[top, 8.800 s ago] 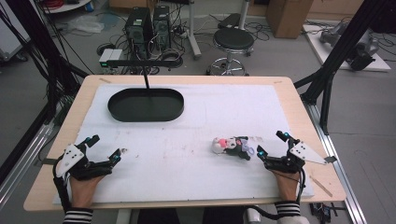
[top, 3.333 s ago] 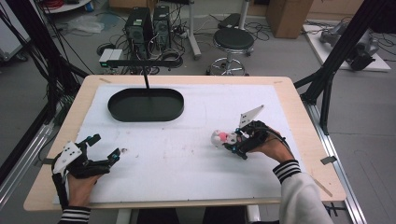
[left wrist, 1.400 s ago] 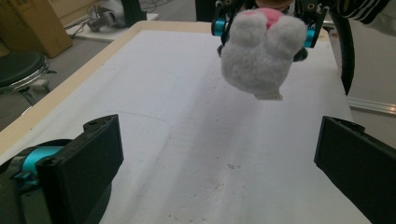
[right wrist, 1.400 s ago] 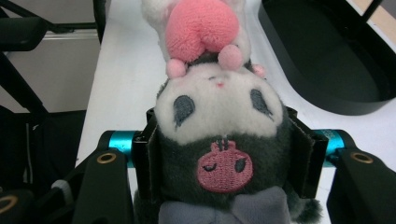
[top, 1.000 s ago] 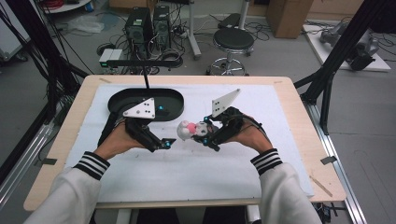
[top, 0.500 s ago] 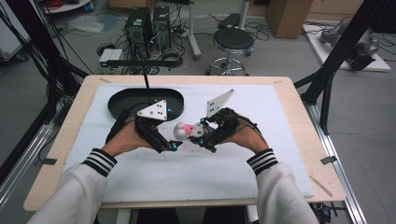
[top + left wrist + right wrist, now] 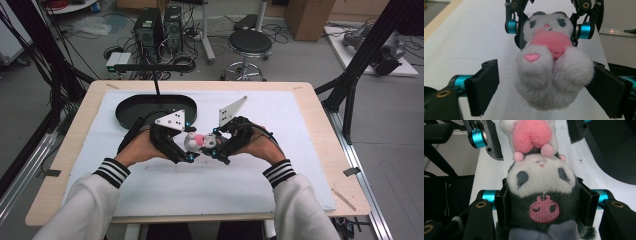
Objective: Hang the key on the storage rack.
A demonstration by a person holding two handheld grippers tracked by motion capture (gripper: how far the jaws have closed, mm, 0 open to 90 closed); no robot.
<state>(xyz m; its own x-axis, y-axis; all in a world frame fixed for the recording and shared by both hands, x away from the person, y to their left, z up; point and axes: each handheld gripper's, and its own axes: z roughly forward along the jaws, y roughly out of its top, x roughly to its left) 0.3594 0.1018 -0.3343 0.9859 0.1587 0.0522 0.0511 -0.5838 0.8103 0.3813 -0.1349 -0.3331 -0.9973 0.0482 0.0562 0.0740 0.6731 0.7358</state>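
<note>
A: Where is the plush toy sitting?

B: It is held above the white mat on the worktop, roughly at the middle, between the two grippers, just near of the black oval tray that lies at the far left of the mat.

A: Who has hold of it?

B: The right gripper. In the right gripper view its jaws are clamped on the dark hood of the toy's head, one pad on each side, with the little pink skull badge facing the camera.

A: And the left gripper?

B: Its jaws have just been closing, and the toy's white lower body is between them. In the left gripper view the right-hand pad is at the fluff of one leg, while the left-hand pad stands clear of the toy with mat showing in the gap, so it is not gripping yet.

A: How does the toy lie?

B: Head toward the right gripper, feet toward the left one. It hugs a pink heart against its chest, and a small pink heart is stitched on one foot.

A: Where are the hands?

B: Both forearms in white sleeves with striped cuffs come in from the near edge and meet close together at the middle
</note>
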